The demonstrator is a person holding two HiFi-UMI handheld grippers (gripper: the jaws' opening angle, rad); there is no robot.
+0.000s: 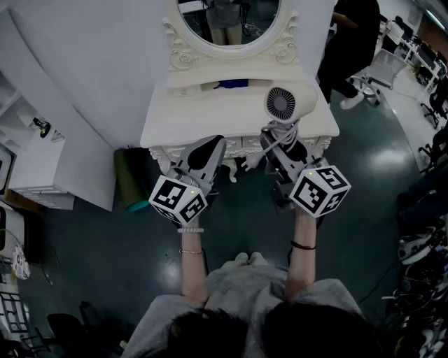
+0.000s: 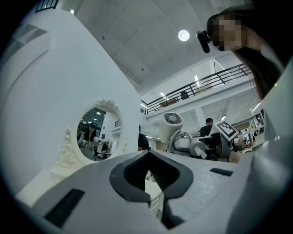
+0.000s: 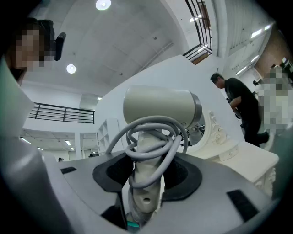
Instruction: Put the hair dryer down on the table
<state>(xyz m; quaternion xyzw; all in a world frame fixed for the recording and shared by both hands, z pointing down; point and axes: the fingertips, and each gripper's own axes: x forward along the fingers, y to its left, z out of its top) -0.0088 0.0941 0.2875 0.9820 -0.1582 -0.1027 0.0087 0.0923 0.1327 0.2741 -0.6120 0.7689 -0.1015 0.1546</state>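
Note:
A cream hair dryer [image 1: 283,105] with its grey cord looped round the handle is held upright over the right part of the white dressing table [image 1: 203,119]. My right gripper [image 1: 278,142] is shut on the handle; in the right gripper view the handle [image 3: 145,183] sits between the dark pads and the barrel [image 3: 158,105] lies crosswise above. My left gripper [image 1: 205,152] hangs at the table's front edge with its jaws together and nothing in them. From the left gripper [image 2: 149,178], the hair dryer [image 2: 171,125] shows to the right.
An oval mirror [image 1: 227,21] stands at the back of the table, with a blue item [image 1: 231,84] on the small shelf below it. A green object [image 1: 129,178] leans by the table's left side. A person in black [image 1: 353,42] and an office chair [image 1: 385,66] are at the right.

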